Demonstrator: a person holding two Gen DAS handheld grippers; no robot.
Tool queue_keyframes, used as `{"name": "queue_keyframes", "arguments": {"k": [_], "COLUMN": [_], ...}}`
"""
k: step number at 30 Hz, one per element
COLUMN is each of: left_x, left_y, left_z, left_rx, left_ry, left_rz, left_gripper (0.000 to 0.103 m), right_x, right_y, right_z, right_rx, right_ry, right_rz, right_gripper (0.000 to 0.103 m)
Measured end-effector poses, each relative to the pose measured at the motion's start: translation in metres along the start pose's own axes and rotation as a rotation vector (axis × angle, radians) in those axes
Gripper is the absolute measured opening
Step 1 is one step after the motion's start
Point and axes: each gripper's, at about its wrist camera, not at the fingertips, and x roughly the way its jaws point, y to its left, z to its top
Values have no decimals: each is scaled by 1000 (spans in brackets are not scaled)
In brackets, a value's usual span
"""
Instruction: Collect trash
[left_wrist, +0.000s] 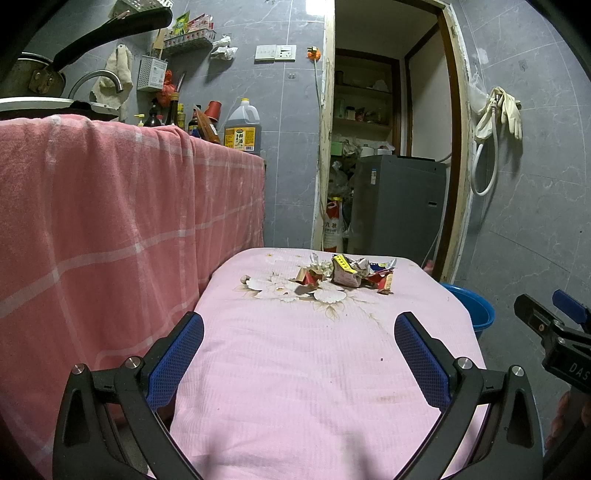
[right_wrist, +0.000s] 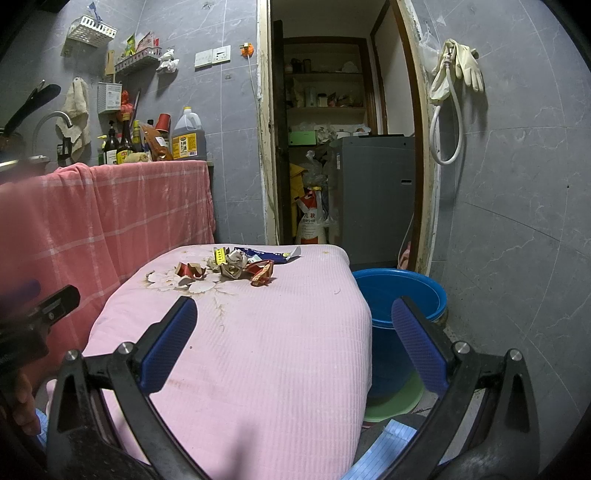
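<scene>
Through the left wrist camera, the left hand-held gripper (left_wrist: 299, 339) hangs released over the near part of a pink cloth-covered counter (left_wrist: 314, 387), its blue-padded jaws spread wide with nothing between them. A salmon checked cloth (left_wrist: 110, 229) drapes over a higher surface on the left, bottles and a big jug (left_wrist: 242, 125) crowded on top. Nothing lies between the jaws and the trash (left_wrist: 347, 275), a loose heap of crumpled wrappers at the far end of the counter, on the flower print. The heap stretches left to right across the counter. A blue bucket (left_wrist: 476, 306) sits past the counter's right edge, and the right hand-held gripper (left_wrist: 554, 317) pokes in at the right.

From the right wrist camera, the right hand-held gripper (right_wrist: 295, 325) is likewise spread and empty, straddling the counter's right edge. The trash (right_wrist: 236, 264) is red, yellow, blue and grey paper, again strung crosswise. The bucket (right_wrist: 399, 291) stands just beside the counter, on a green mat (right_wrist: 395, 402).
</scene>
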Motion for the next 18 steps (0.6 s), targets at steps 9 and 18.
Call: {"name": "queue_keyframes", "arguments": {"k": [9,18], "left_x": [0,-1], "left_y": [-1,-2], "left_z": [0,0], "left_rx": [4,9], "left_ry": [1,1], "left_rz": [-1,-6], "left_gripper": [101,101], "right_x": [0,0], "right_y": [0,0], "right_z": [0,0], "right_rx": [0,-1], "right_ry": [0,1], "right_rz": [0,1], "right_gripper": [103,103]}}
